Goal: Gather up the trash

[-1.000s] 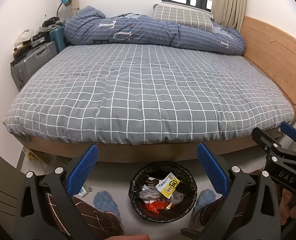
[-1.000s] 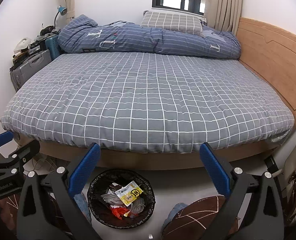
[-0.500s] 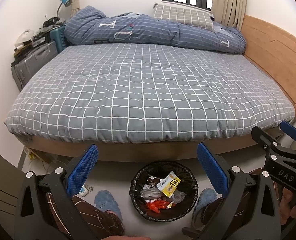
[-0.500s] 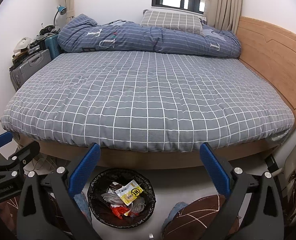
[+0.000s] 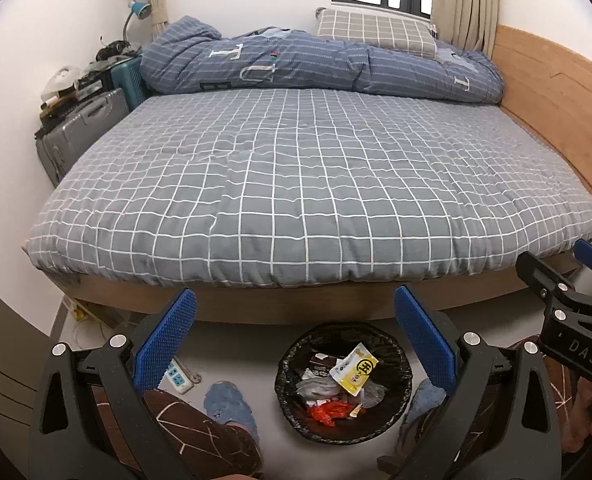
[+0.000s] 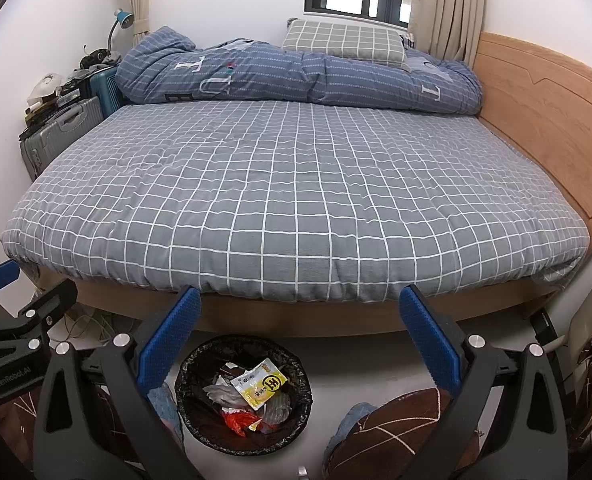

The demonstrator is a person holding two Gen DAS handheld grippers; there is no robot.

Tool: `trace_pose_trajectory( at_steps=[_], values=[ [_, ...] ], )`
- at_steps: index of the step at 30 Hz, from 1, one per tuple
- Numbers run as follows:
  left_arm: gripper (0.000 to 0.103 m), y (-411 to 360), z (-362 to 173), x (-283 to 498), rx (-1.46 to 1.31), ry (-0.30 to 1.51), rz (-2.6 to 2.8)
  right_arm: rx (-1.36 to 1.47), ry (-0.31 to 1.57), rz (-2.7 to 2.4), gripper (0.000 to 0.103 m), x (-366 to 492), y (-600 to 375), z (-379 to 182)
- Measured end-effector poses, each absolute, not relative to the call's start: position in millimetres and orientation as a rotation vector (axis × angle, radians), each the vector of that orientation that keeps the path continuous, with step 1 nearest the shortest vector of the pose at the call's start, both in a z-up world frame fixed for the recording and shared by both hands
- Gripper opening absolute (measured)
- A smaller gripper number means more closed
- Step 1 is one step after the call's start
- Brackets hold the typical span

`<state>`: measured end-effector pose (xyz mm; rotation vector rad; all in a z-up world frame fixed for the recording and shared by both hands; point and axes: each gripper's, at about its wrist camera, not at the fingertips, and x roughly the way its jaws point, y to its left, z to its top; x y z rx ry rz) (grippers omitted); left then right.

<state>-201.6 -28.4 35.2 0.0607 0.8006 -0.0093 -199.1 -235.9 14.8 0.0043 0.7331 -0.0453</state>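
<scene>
Black-lined, the trash bin (image 5: pixel 343 380) stands on the pale floor (image 5: pixel 232 360) just below and ahead of the left tool (image 5: pixel 294 344), between its two spread blue pads (image 5: pixel 166 340); from the right tool (image 6: pixel 298 346) it sits low and toward the left pad. Inside lie a yellow-and-white packet (image 5: pixel 354 368) on top, crumpled grey wrappers (image 6: pixel 226 394) and a red scrap (image 6: pixel 238 420). Both tools are wide apart and pinch nothing, and the right tool shows at the right edge of the left wrist view. Compared with a second ago almost nothing has changed: the bin and its contents lie as they did, the pads keep the same spread, and only the framing has drifted slightly. Beyond the bin runs the wooden bed frame (image 5: pixel 296 308) with its grey checked cover (image 5: pixel 296 184), a rolled blue duvet (image 5: pixel 320 68) and a checked pillow (image 5: pixel 372 32) at the far side. Suitcases (image 5: pixel 76 132) stand far left, the person's blue slippers (image 5: pixel 228 404) beside the bin.
</scene>
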Motion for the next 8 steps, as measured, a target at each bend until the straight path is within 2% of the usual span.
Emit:
trace_pose_trajectory(
  at_steps=[8],
  values=[
    [0.097,-27.2,32.5,-199.6,0.040,0.823,-0.042,0.007,0.733,-0.043,0.095,-199.6,-235.4,14.5]
  ],
)
